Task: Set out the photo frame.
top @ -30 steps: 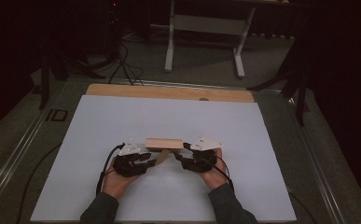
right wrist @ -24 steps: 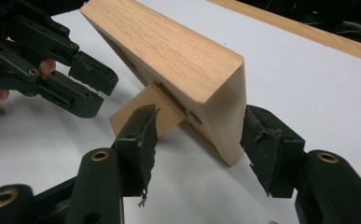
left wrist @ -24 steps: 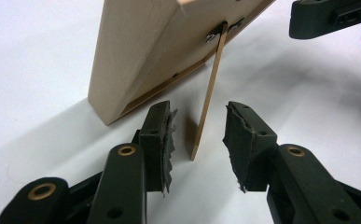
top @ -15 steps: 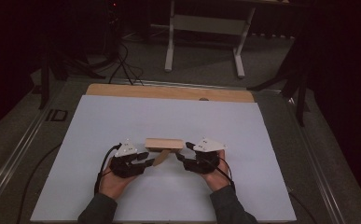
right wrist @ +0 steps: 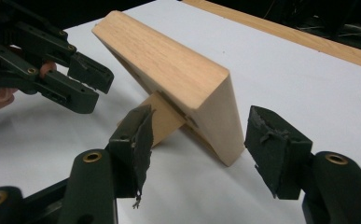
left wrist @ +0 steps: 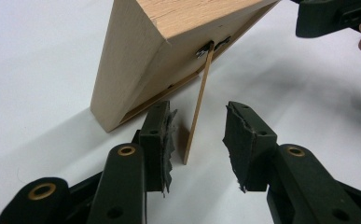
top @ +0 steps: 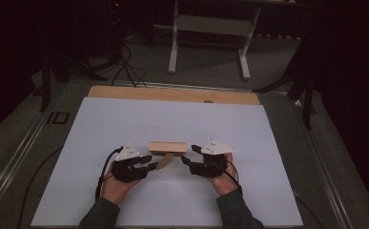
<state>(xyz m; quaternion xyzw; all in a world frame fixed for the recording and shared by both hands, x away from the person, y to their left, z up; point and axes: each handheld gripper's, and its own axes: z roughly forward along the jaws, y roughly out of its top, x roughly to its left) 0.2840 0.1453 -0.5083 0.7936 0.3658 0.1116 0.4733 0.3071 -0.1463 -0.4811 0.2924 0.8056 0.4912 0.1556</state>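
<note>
Our left gripper [top: 149, 162] stands released, its jaws apart astride the thin stand [left wrist: 197, 109] without touching it. Our right gripper [top: 188, 159] has just been opening; the frame's [top: 168, 147] end sits between its jaws, unpressed. The frame stands on the white sheet [top: 125, 119] between us, long axis left to right, leaning back on the stand.

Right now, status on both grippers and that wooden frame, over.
Left gripper open, jaws either side of the frame's fold-out stand, not pressing. Right gripper open, jaws just widened, off the wooden frame. Frame propped on the white table. Nothing in the way.
</note>
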